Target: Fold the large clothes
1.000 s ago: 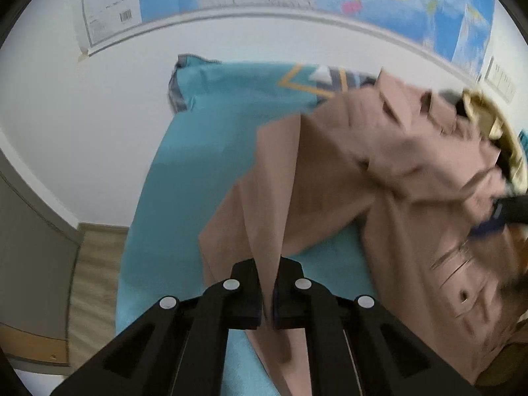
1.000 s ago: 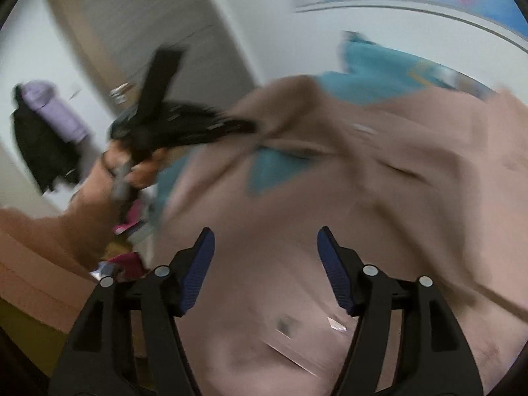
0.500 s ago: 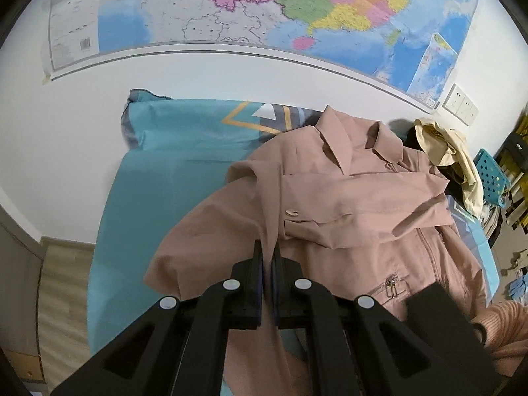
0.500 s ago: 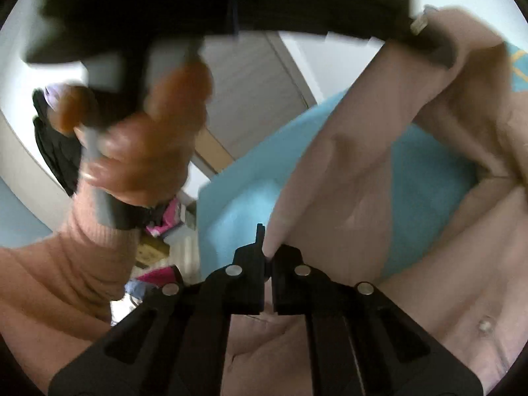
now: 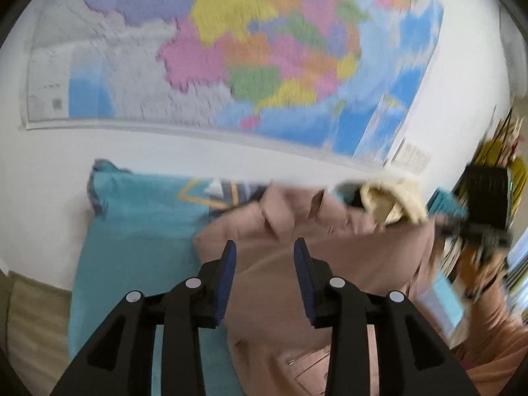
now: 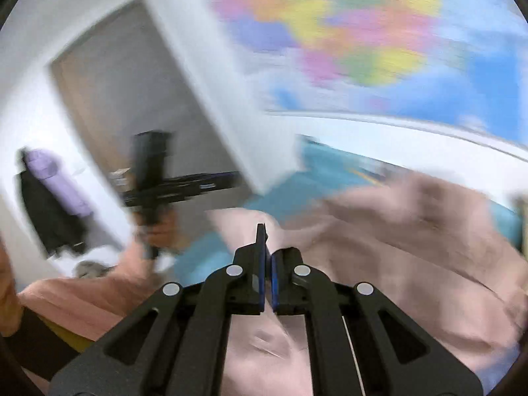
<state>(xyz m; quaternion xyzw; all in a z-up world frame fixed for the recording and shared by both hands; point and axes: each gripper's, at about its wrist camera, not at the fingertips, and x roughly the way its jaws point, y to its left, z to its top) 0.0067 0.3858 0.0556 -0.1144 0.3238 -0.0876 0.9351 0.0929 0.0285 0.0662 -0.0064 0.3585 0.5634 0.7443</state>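
A large dusty-pink jacket (image 5: pixel 330 264) lies spread on a teal bedsheet (image 5: pixel 132 231), collar toward the wall. My left gripper (image 5: pixel 264 257) is open and empty, held above the jacket's left shoulder area. In the right wrist view the jacket (image 6: pixel 396 247) is blurred by motion. My right gripper (image 6: pixel 268 247) has its jaws nearly together with a fold of the pink cloth between them. The left gripper (image 6: pixel 211 181) appears there as a black tool held in a hand at the left.
A coloured wall map (image 5: pixel 247 49) hangs above the bed. A cream garment (image 5: pixel 389 201) lies by the jacket's far right. Shelves with clutter (image 5: pixel 495 198) stand at the right. A door (image 6: pixel 132 115) and hanging dark clothes (image 6: pixel 49 204) are at the left.
My left gripper has let go of the pink cloth, opened and tilted up toward the wall. My right gripper stays shut on the cloth and has swung quickly, blurring the view.
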